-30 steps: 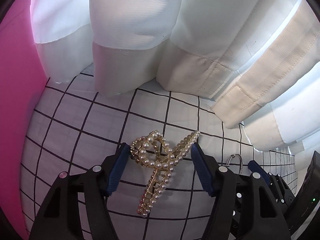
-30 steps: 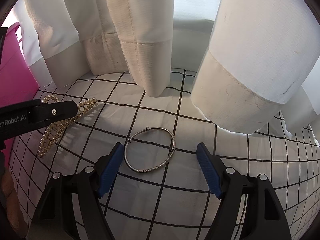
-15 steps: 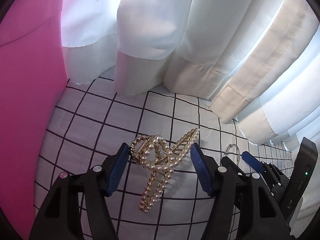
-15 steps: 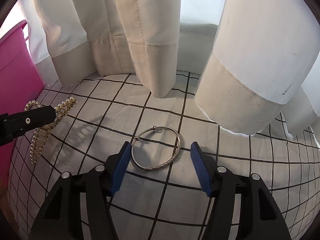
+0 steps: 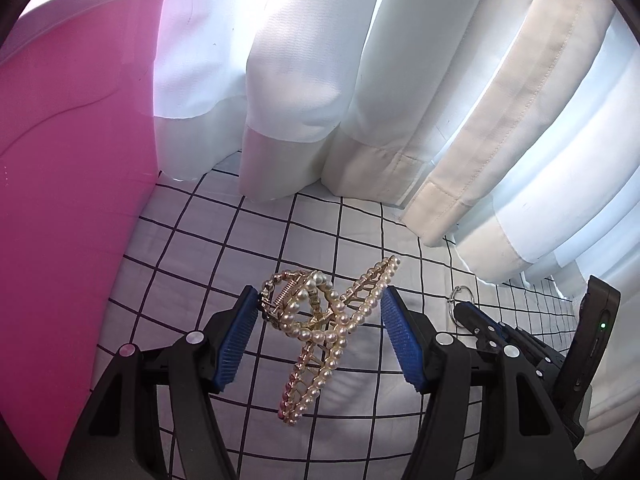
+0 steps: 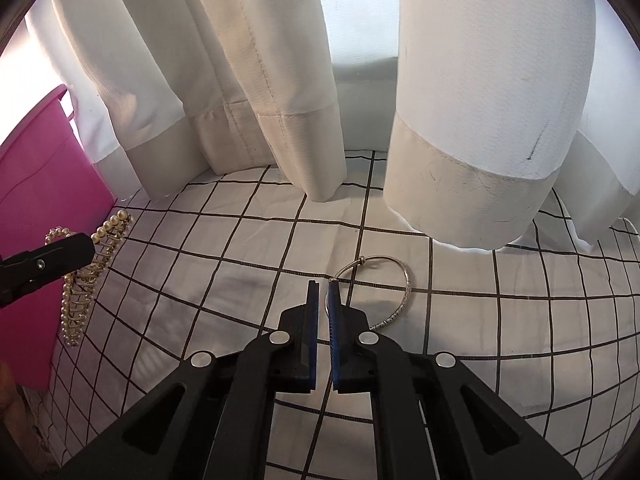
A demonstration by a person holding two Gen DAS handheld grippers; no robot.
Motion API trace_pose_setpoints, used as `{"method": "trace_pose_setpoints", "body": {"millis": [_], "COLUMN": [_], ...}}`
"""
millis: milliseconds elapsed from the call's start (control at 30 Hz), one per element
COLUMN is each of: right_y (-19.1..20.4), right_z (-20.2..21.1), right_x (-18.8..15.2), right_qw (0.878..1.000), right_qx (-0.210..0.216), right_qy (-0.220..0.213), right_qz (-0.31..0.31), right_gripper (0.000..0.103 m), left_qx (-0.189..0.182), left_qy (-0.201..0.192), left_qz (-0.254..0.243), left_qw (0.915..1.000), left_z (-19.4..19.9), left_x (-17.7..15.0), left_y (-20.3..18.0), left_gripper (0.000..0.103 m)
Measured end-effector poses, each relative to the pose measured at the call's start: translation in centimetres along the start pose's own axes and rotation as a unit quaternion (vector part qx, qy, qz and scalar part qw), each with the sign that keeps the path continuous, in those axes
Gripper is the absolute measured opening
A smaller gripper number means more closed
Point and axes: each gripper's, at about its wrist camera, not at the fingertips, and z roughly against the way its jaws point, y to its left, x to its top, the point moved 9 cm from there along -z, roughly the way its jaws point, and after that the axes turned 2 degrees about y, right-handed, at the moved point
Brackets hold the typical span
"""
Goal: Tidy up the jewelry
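Observation:
A gold hair claw set with pearls (image 5: pixel 320 320) is held between the blue pads of my left gripper (image 5: pixel 318 312), above the checked cloth; it also shows in the right wrist view (image 6: pixel 86 276). My right gripper (image 6: pixel 323 292) is shut on the left edge of a thin silver bangle (image 6: pixel 394 292), which rests on the cloth. The bangle's clasp end also shows in the left wrist view (image 5: pixel 460 300), beside the right gripper's tip.
A pink box (image 5: pixel 68 208) stands close on the left, also visible in the right wrist view (image 6: pixel 36 172). White and cream curtains (image 6: pixel 304 80) hang along the back onto the white black-gridded cloth (image 6: pixel 224 280).
My right gripper has closed from wide open onto the bangle's left edge. My left gripper with the pearl claw has moved toward the pink box, which now fills more of its view.

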Motion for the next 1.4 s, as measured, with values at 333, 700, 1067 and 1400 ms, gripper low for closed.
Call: {"method": "trace_pose_setpoints", "body": {"millis": [333, 700, 1067, 1400], "right_y": [-2.4, -3.2, -3.6, -3.5], "right_z": [0.4, -2.2, -1.3, -1.5], "right_x": [-0.7, -0.1, -0.5, -0.5], "right_qw": [0.999, 0.994, 0.994, 0.994], "right_qx": [-0.024, -0.099, -0.103, -0.106], "right_qy": [0.011, 0.041, 0.024, 0.028], "right_qz": [-0.021, -0.027, -0.009, -0.009], "right_gripper": [0.072, 0.076, 0.055, 0.055], "left_qx": [0.001, -0.001, 0.01, -0.02], "left_qy": [-0.004, 0.007, 0.024, 0.014], "left_qz": [-0.01, -0.019, -0.021, 0.013], "left_qw": [0.9999, 0.9998, 0.9994, 0.9996], "left_z": [0.7, 0.5, -0.8, 0.2], "left_x": [-0.8, -1.0, -1.3, -2.3], "left_y": [-0.4, -0.8, -0.2, 0.0], "left_gripper": [0.061, 0.021, 0.035, 0.093]}}
